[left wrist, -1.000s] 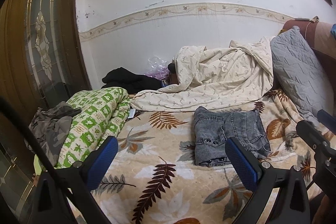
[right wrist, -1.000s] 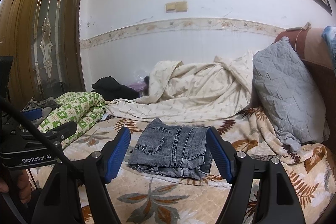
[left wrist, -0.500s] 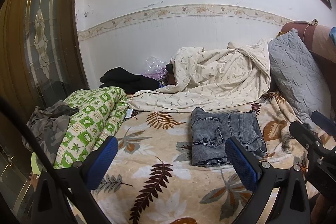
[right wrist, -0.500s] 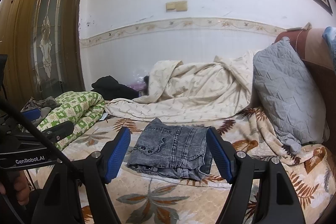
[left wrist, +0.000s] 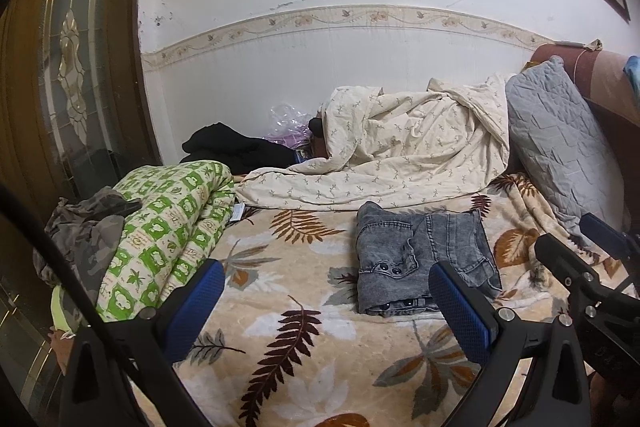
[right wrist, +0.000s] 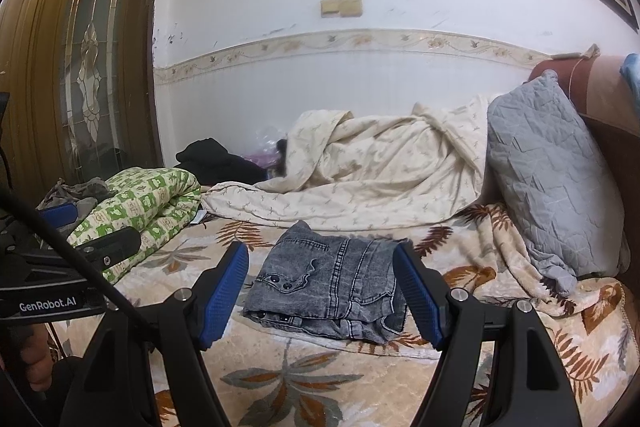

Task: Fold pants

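Left wrist view first: my left claw point(left wrist: 324, 311) is spread wide and holds nothing, its two blue pads hanging over the bed point(left wrist: 280, 379) with its leaf-print blanket. The jeans point(left wrist: 420, 259) lie folded into a compact grey bundle ahead of this claw and toward its right pad, flat on the blanket and not touching either finger. Further ahead, past the jeans, a cream quilt point(left wrist: 400, 155) is heaped against the wall. A grey pillow point(left wrist: 560, 147) leans up ahead on the right. Off to the left of the claw sits a rolled green-and-white blanket point(left wrist: 168, 235), with a camouflage garment point(left wrist: 80, 239) draped on its far left side. A black garment point(left wrist: 236, 147) lies beyond that roll, near the wall. My right claw point(left wrist: 592, 251) shows at the right edge of this view, apart from the jeans.

From the right wrist, my right claw point(right wrist: 320, 299) is also wide open and empty. The jeans point(right wrist: 332, 291) sit just ahead of it, framed between its two blue pads, resting on the bed point(right wrist: 360, 387) with no contact that I can see. The pillow point(right wrist: 552, 179) stands ahead on the right, the quilt point(right wrist: 380, 179) straight ahead behind the jeans, and the green blanket point(right wrist: 148, 207) ahead on the left. My left claw point(right wrist: 72, 239) appears at the left edge, well clear of the jeans.
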The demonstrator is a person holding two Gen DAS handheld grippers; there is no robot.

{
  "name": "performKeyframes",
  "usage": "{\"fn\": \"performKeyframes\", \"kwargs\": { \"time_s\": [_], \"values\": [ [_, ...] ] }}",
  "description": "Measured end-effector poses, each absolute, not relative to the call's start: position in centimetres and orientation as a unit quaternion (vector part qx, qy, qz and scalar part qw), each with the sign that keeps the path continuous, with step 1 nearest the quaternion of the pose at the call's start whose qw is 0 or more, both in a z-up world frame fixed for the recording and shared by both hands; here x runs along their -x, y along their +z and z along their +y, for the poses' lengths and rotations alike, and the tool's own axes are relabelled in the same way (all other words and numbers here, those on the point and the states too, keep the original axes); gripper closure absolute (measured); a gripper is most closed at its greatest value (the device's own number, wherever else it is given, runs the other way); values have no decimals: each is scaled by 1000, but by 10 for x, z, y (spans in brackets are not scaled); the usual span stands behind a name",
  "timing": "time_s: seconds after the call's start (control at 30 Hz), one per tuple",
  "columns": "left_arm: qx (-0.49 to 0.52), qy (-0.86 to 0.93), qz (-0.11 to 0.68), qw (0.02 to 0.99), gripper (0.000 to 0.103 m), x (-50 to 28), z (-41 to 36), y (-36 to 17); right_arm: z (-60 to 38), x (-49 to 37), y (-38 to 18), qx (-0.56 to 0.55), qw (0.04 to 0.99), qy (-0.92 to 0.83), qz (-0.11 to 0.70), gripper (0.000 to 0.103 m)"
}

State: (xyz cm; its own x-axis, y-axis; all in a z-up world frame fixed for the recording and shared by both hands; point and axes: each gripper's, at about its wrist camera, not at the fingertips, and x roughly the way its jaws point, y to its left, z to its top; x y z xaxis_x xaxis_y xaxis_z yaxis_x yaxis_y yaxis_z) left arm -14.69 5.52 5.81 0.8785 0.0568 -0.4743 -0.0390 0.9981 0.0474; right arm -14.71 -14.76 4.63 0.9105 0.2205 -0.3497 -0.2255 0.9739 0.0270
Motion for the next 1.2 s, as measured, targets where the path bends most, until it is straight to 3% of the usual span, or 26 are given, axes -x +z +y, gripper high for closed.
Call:
{"fn": "performKeyframes", "kwargs": {
  "time_s": [1.2],
  "values": [
    [17,8,243,970,0,154,69,67,-137,149,53,28,977,123,170,28]
  ]
}}
